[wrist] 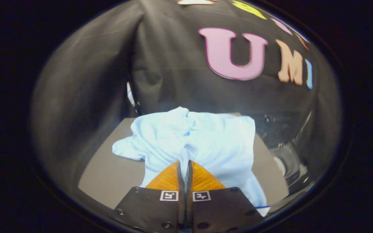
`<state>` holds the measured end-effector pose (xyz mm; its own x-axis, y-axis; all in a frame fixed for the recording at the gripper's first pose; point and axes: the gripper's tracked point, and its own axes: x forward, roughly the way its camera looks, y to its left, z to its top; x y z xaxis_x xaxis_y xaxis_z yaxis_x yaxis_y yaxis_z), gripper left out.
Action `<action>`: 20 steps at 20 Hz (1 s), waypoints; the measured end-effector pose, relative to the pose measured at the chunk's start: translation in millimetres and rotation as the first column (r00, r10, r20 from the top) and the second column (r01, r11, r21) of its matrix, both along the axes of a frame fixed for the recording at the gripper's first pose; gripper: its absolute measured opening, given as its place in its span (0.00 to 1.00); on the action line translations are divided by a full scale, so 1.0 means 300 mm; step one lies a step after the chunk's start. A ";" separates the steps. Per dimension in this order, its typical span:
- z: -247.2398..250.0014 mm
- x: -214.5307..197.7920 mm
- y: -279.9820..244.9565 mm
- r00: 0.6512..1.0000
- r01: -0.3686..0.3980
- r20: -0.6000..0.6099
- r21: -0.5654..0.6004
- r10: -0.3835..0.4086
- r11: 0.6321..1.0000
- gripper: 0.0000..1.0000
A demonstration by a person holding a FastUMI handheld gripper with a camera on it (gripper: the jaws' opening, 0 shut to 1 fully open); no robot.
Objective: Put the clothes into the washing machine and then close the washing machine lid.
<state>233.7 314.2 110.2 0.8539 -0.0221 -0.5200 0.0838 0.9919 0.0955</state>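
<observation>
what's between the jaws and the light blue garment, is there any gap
Nothing lies between them. In the gripper view the gripper has its jaws closed together on a pinched fold of the light blue garment, which spreads over the grey table.

The light blue shirt (pixel 199 142) lies bunched up across the middle of the grey tabletop (pixel 108 174), right in front of the fingers (pixel 170 181), which are pressed close together with its cloth pinched between their tips. Bare tabletop lies free left of the shirt. The black cloth wall (pixel 173 81) blocks the way behind it. Dark, shiny things (pixel 287 158) crowd the right side.
</observation>
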 end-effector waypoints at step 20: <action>0.425 -0.005 -0.541 0.939 0.070 0.344 -0.138 -0.019 0.988 0.01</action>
<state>232.2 151.8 237.6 0.9754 -0.1179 -0.1864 0.1164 0.9930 -0.0191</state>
